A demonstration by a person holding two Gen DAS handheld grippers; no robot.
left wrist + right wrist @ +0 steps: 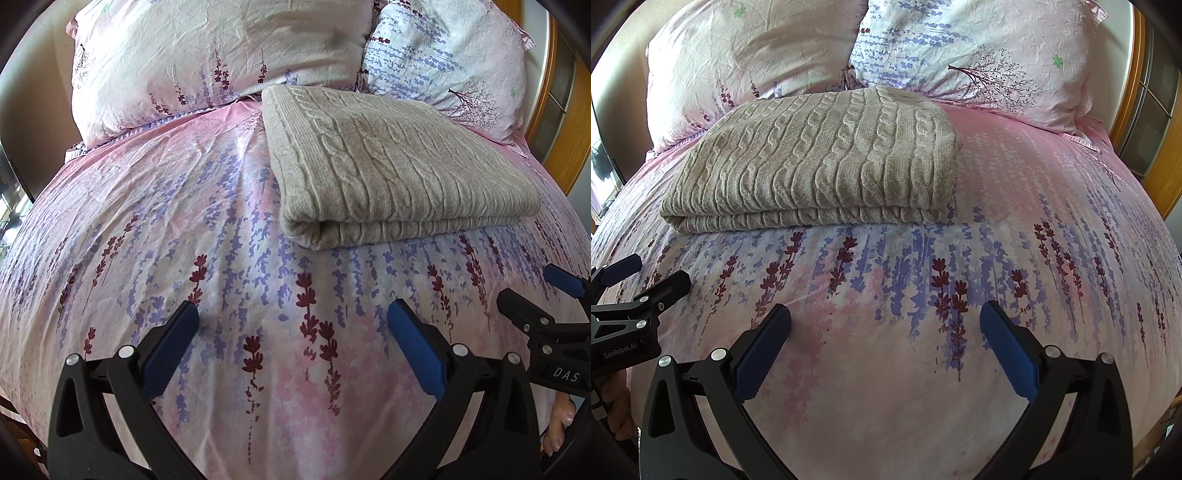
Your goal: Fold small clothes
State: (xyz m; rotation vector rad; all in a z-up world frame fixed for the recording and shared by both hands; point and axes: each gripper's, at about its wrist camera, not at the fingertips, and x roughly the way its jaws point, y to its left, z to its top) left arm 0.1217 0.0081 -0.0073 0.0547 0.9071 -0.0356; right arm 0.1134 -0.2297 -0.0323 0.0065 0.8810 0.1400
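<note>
Sweater point(399, 166), beige cable-knit, lies folded on floral bedspread point(166, 221), upper right of left view. Left gripper point(293, 325) & right gripper point(885, 325) both wide open, holding nothing.

Both my wrist views are bright, soft daylight, no harsh glare. Light seems strongest from my left, where a washed-out window patch point(11, 206) sits at the frame edge. Heavy fisheye bulge: the bedspread point(184, 221) curves like a dome, and dark vignette fills the corners. The folded knit sweater point(820, 158) is sharp and throws a thin shadow along its near edge. A soft smeared grey patch shows on the left pillow point(295, 33). My left gripper point(291, 314) fingertips cast small dim shadows; my right gripper point(884, 314) does likewise.
</note>
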